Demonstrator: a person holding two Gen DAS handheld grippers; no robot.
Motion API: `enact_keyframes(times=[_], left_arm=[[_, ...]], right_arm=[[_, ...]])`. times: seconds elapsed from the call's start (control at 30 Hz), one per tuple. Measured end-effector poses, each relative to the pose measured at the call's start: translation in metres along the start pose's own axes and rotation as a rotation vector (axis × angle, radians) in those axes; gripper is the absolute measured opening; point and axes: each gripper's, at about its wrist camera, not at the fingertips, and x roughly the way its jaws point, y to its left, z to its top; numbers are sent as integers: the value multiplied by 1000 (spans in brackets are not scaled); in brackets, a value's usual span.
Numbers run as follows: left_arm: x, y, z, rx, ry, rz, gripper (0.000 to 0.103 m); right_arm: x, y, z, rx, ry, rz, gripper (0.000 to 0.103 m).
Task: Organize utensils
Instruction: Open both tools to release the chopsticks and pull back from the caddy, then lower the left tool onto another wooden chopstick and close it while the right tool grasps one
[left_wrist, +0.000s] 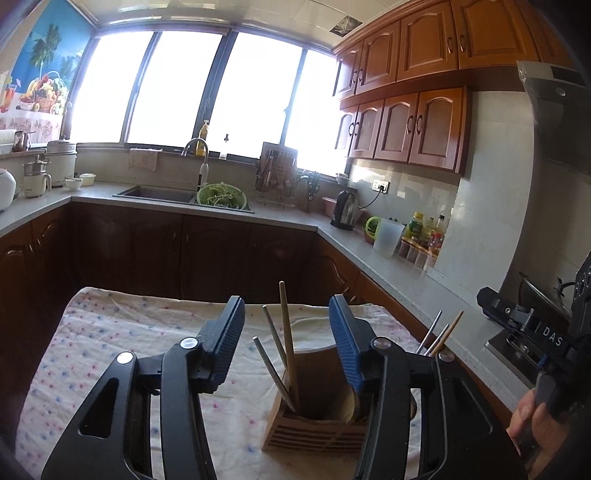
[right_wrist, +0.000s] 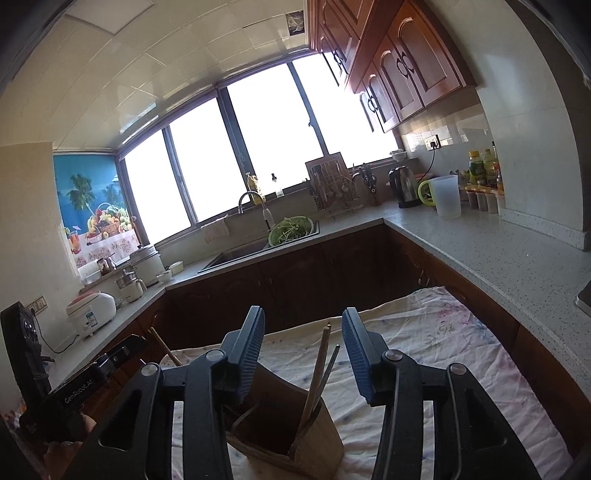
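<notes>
Both the left claw (left_wrist: 286, 332) and the right claw (right_wrist: 303, 345) gape wide, grasping nothing, above a wooden utensil holder (left_wrist: 314, 424) with chopsticks (left_wrist: 286, 332) on the cloth-covered surface (left_wrist: 110, 332).

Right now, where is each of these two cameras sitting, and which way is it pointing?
Left wrist view: rides the left gripper, looking along its open blue-padded fingers over the wooden utensil holder toward the sink; the right gripper and a hand show at the right edge.
Right wrist view: rides the right gripper, also open above the holder, facing the windows; the left gripper shows at lower left.
Shared: holder, chopsticks, dotted cloth, sink, kettle.
</notes>
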Motion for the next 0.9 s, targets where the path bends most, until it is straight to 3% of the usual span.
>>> enact_keyframes(times=[0.1,0.17,0.27,0.9], left_arm=[[-17,4,-1,-15,-10,18,66],[-28,9,-5,-30,-10,28,80],[-44,15,-15,-32,21,51,87],[-124,46,-112,-100,219,125,91]], right_arm=[[-15,-2,2,14,-24,-2,62],[-26,-3,0,19,-31,3,78],[-40,-5,-7,13,-23,9,98],[-117,-14,-99,9,153,7,103]])
